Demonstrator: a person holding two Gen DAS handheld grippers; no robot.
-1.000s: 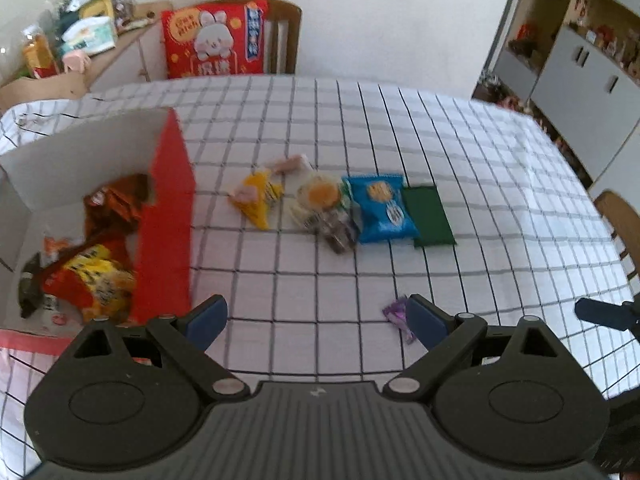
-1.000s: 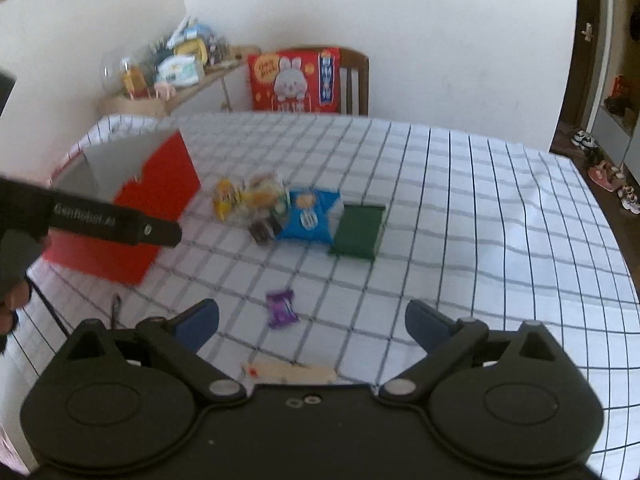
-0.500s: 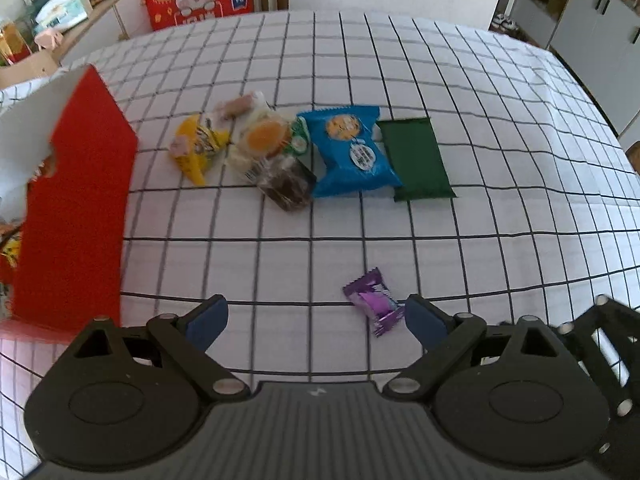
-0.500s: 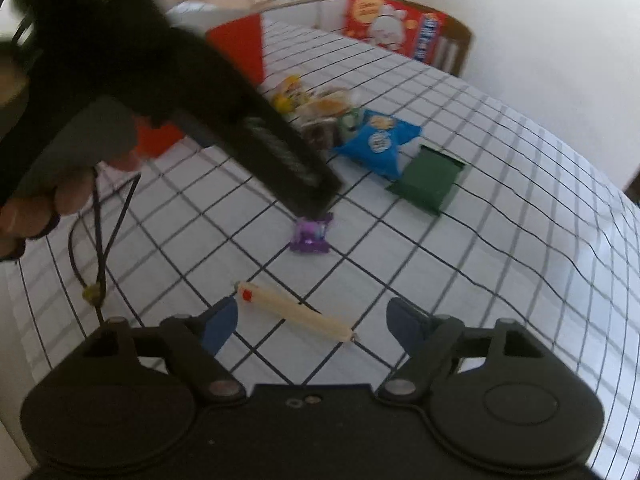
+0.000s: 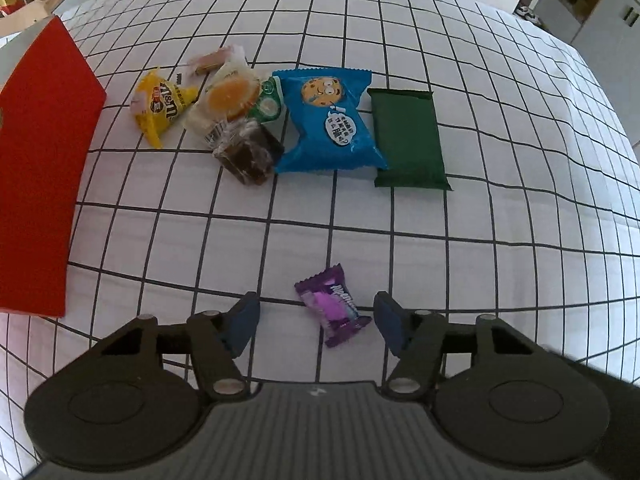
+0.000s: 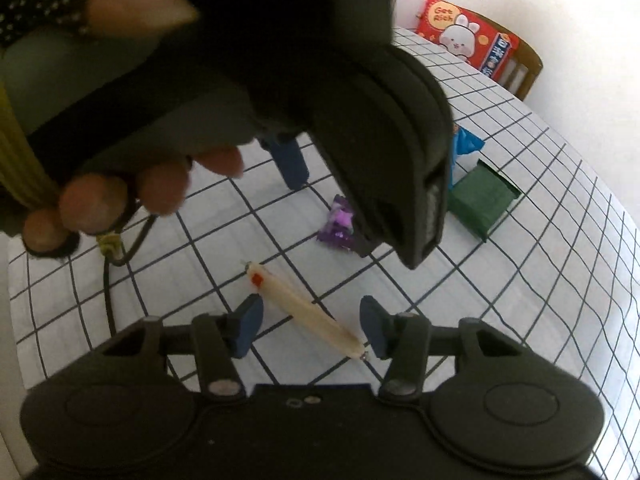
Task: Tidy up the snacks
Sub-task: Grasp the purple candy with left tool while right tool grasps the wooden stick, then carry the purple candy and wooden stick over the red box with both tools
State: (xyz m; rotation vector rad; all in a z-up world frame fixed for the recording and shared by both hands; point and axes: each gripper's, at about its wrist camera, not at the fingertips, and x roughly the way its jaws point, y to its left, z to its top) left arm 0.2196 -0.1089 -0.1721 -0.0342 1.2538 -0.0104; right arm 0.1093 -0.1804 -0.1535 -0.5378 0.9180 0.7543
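Both my tongs dropped toward worktop [image 5: 520,240], closing: left tongs [image 5: 316,316] around light crinkly purple candy [image 5: 334,306], lower centre; right tongs [image 6: 310,326] around slim stiff stick [image 6: 304,310]; neither pinched yet; I'd grip mid-body

On the tabletop [image 5: 500,240], seen from the left wrist, a box [image 5: 40,184] stands at the left edge. Right of it, toward the far side, snacks lie in a row: a candy bag [image 5: 162,106], a cake [image 5: 230,98] just beside it, a brownie [image 5: 250,152] in front of the cake and touching it, then a cookie pack [image 5: 330,124], then a flat pack [image 5: 408,140] touching the cookie pack's right edge. Well nearer, alone, a candy [image 5: 334,306] lies between the closing fingers of the left tool [image 5: 316,322], untouched by either. From the right wrist, a stick [image 6: 304,310] lies aslant between the closing fingers of the right tool [image 6: 310,326], nearer than the candy.
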